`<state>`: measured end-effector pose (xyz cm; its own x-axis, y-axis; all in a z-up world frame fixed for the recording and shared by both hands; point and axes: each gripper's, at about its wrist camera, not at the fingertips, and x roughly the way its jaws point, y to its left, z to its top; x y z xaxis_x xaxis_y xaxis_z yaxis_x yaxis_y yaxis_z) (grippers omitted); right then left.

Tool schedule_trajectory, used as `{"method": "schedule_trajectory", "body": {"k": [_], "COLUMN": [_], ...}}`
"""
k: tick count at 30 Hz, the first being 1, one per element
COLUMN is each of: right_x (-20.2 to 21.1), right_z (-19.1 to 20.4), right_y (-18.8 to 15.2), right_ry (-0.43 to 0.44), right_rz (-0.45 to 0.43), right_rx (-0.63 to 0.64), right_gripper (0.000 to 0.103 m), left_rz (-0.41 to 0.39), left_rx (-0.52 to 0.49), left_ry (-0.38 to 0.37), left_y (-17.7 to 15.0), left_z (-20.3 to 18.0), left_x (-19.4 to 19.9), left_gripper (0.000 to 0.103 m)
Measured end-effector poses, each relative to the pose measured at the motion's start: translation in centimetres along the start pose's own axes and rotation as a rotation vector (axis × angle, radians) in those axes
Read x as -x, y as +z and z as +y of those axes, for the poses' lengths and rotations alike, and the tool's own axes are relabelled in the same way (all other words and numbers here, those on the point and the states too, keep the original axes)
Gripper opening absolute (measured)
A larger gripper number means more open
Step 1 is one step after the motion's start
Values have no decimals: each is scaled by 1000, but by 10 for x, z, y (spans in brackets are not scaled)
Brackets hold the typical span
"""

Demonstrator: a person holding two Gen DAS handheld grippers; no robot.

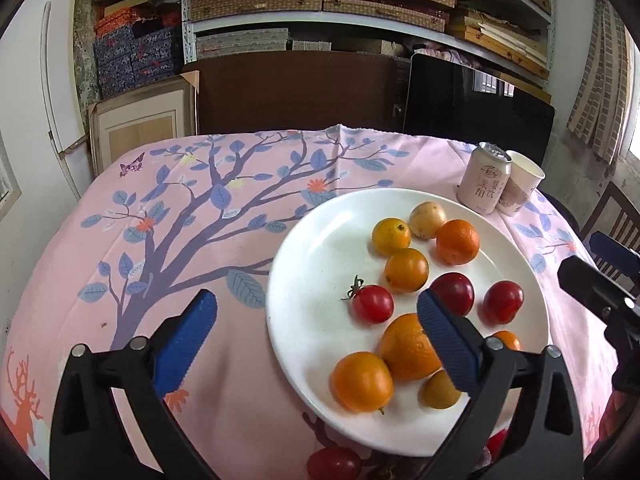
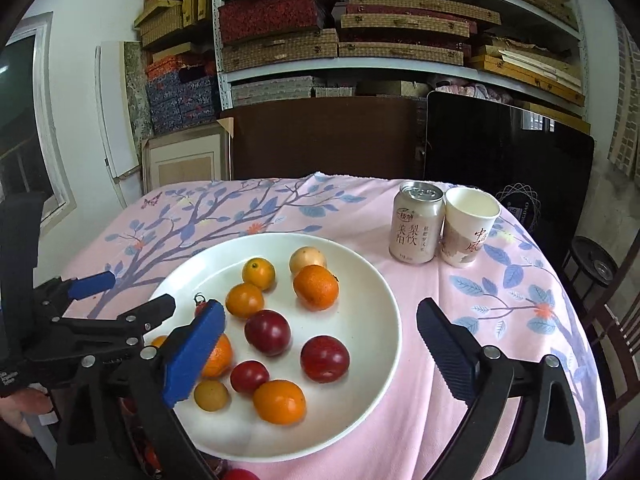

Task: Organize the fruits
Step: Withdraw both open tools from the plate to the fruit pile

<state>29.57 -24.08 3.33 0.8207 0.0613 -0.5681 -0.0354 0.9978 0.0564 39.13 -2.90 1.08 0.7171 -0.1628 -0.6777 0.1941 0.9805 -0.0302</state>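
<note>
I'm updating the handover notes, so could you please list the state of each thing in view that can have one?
left gripper: open, holding nothing.
right gripper: open, holding nothing.
white plate: upright on the tablecloth, loaded with fruit.
drink can: upright, beside the paper cup; whether its tab is opened cannot be told.
paper cup: upright, uncovered.
stemmed tomato: resting on the plate, stem attached.

Place: a storeroom doubling as a dining spot.
Signs: shelves holding boxes; tablecloth covering a table.
</note>
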Motion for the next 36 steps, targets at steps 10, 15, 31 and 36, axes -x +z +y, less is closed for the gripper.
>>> {"method": "schedule_trajectory", "body": {"k": [10, 15, 31, 36], "right_x": [48, 55, 42, 42], "right_z": [7, -3, -10, 4], "right_y": [-21, -55, -117, -119], "right_ry": [109, 147, 47, 61], "right_rz": [54, 115, 181, 187], "right_rx": [58, 62, 70, 119], "right_gripper": [99, 99, 99, 99], "left_rz": [-45, -62, 2, -24], "left_rx": [8, -118, -242, -279], "left_ry": [-25, -13, -47, -46], "left_y": [-11, -51, -138, -144], "left_z": [14, 7, -6, -13], "left_x": [63, 90, 92, 99], "left_gripper": [98, 98, 98, 98]}}
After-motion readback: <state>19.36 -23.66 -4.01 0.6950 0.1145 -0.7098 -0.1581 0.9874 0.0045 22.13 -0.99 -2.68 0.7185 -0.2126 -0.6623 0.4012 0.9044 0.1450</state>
